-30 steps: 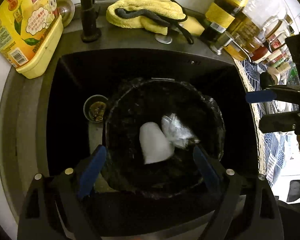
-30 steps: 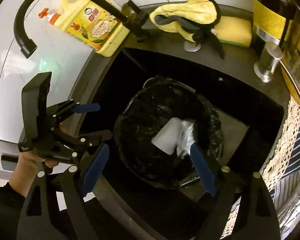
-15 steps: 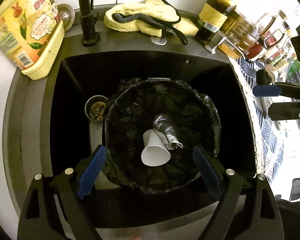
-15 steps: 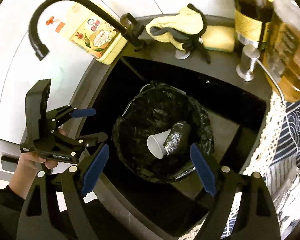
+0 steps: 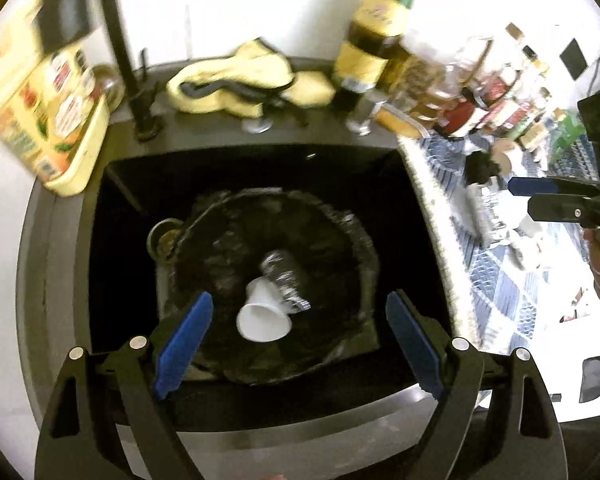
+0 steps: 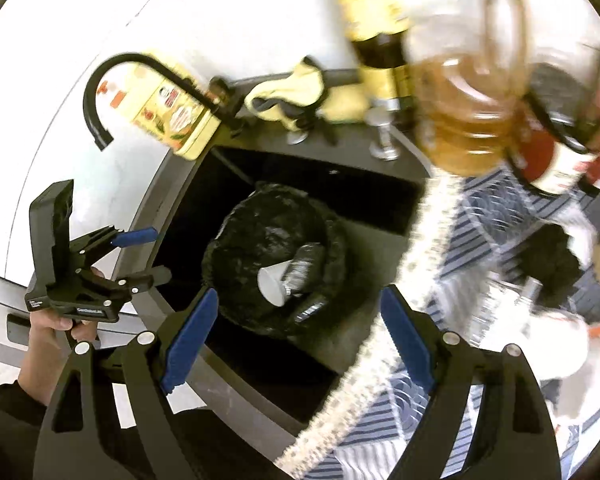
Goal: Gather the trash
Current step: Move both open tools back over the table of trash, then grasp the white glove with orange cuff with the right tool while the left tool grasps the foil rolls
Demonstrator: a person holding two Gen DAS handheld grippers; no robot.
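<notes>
A bin lined with a black bag (image 5: 340, 240) stands in the black sink (image 5: 388, 184). Inside it lie a white paper cup (image 5: 262, 316) and a crumpled clear wrapper (image 5: 284, 280); both also show in the right wrist view, the cup (image 6: 274, 282) and the wrapper (image 6: 304, 268). My left gripper (image 5: 298, 340) is open and empty above the bin's near rim. My right gripper (image 6: 296, 338) is open and empty, higher up and to the right of the bin (image 6: 236, 256). A white cup (image 6: 556, 344) and a black crumpled thing (image 6: 552, 272) lie on the counter to the right.
A black tap (image 5: 116, 40), a yellow detergent bottle (image 5: 48, 112) and a yellow cloth (image 5: 236, 80) stand behind the sink. Bottles and jars (image 5: 460, 92) crowd the back right. A blue striped cloth with a lace edge (image 6: 380, 360) covers the counter at the right.
The cup and wrapper have dropped and settled in the bin. Both grippers have lifted away from it, and the right one has swung right toward the counter.
</notes>
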